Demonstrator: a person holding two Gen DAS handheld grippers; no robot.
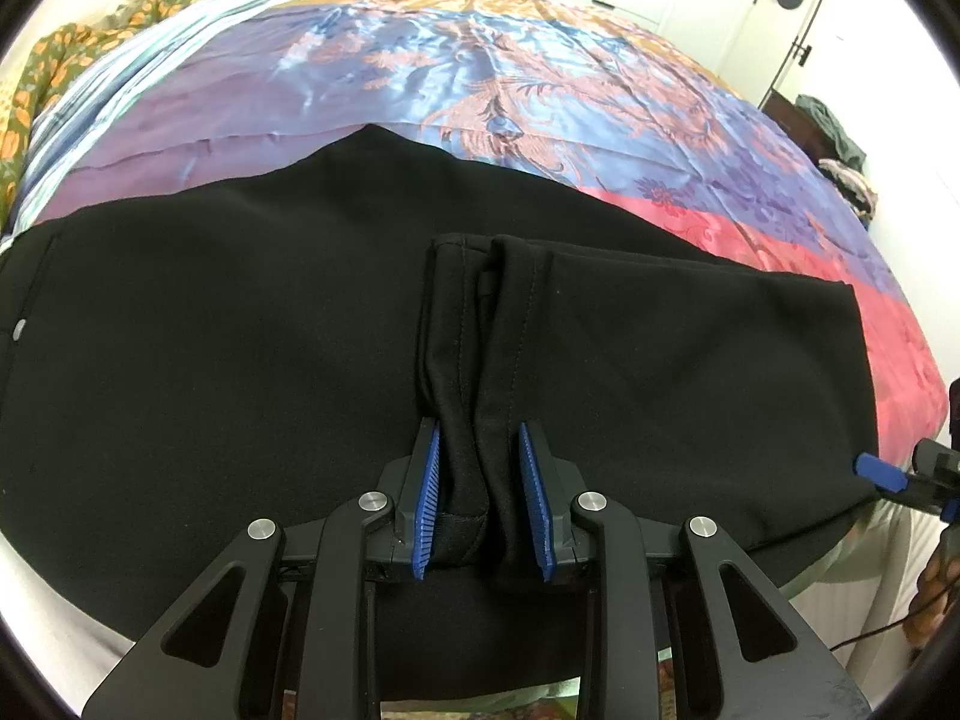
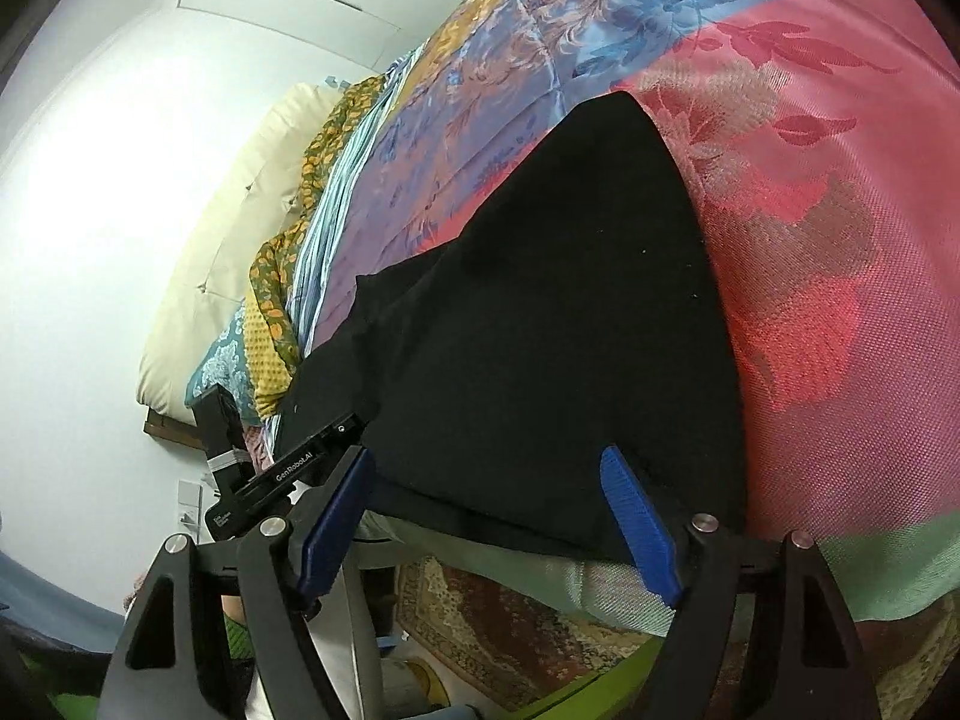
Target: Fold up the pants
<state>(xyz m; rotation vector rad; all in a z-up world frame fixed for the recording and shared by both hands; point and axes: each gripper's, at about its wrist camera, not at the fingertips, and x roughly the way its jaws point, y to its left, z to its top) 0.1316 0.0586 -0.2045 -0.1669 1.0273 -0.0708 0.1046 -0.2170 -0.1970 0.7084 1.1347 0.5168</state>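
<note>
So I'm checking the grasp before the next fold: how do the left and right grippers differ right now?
The left gripper has bunched black pants fabric between its fingers; the right gripper holds nothing. The left's fingers sit narrow around the fabric; the right's are spread wide at the pants' edge by the bedspread. Both have blue ribbed pads.

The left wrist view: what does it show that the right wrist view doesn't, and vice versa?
Only the left view shows the left gripper clamping bunched hems of the black fabric pants, plus a white cupboard door. Only the right view shows the cream padded headboard, the patterned rug and the open right gripper. Both show the multicoloured satin bedspread.
</note>
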